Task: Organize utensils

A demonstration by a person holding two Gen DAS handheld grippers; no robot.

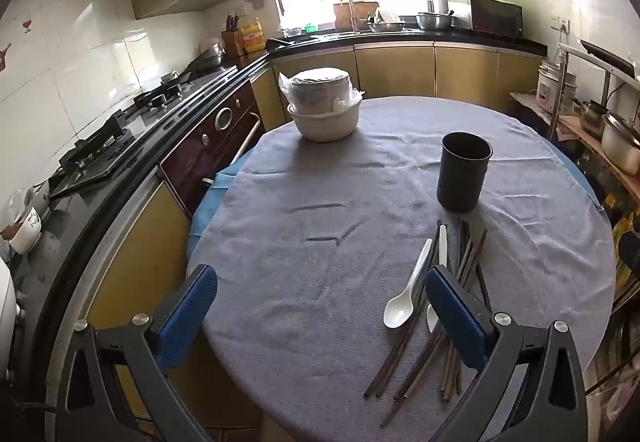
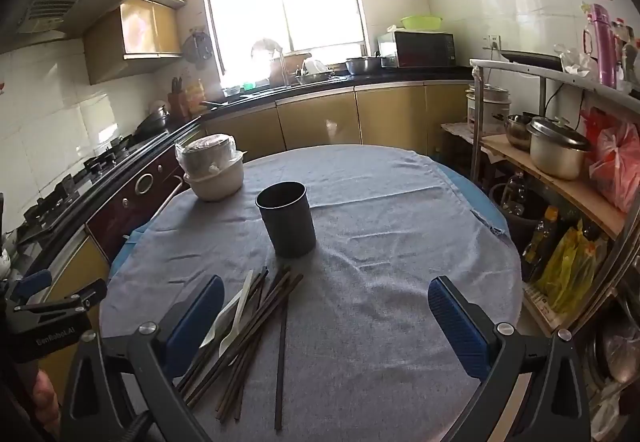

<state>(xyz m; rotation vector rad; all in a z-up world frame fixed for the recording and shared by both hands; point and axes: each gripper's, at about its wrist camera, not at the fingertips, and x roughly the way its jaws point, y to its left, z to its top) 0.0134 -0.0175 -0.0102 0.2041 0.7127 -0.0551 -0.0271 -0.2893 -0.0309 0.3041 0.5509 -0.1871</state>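
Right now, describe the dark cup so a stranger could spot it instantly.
Find the round table under the grey cloth. Just beyond the pile of chopsticks and white spoons stands the dark cup. It alone is upright, tall, black and empty; the white bowls sit farther back.

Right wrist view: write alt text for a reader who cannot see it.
Dark chopsticks and two white spoons lie loose on a grey tablecloth before an upright black cup. The right gripper hovers with jaws open and empty. Stacked white bowls sit at the table's far left.
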